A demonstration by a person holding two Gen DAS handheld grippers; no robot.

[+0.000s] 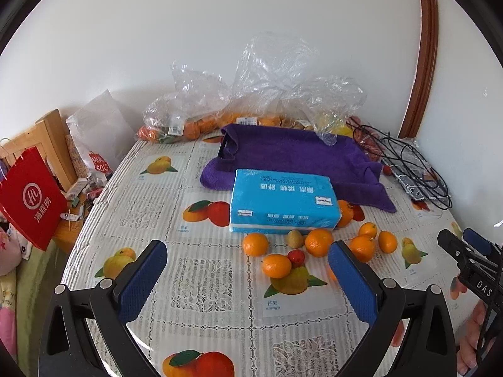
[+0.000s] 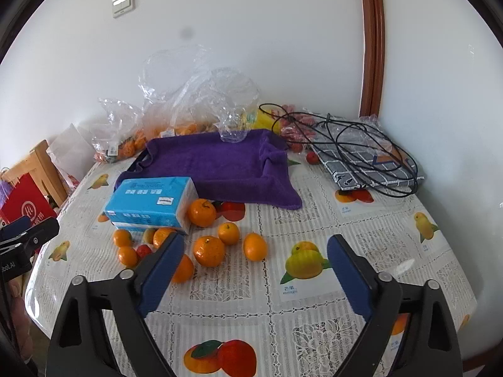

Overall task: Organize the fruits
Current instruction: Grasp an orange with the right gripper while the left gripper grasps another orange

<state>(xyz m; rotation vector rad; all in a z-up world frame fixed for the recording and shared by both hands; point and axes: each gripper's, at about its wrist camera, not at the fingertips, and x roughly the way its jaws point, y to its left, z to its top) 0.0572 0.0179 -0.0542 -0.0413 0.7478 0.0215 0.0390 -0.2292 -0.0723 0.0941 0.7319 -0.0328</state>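
While my left gripper (image 1: 248, 270) and right gripper (image 2: 256, 265) hang spread and empty above the table (image 2: 393, 235), the oranges (image 2: 209, 250) sit scattered beside the tissue pack (image 2: 151, 202), bare cloth nearer me.

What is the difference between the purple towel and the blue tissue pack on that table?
The purple towel is soft cloth, spread out and rumpled, with folded edges; the blue tissue pack is a neat block in shiny wrapping. The towel is plain, while the pack carries printed writing and small labels. The towel covers more of the table than the pack. Both lie near the loose oranges, and the pack overlaps the towel's front edge.
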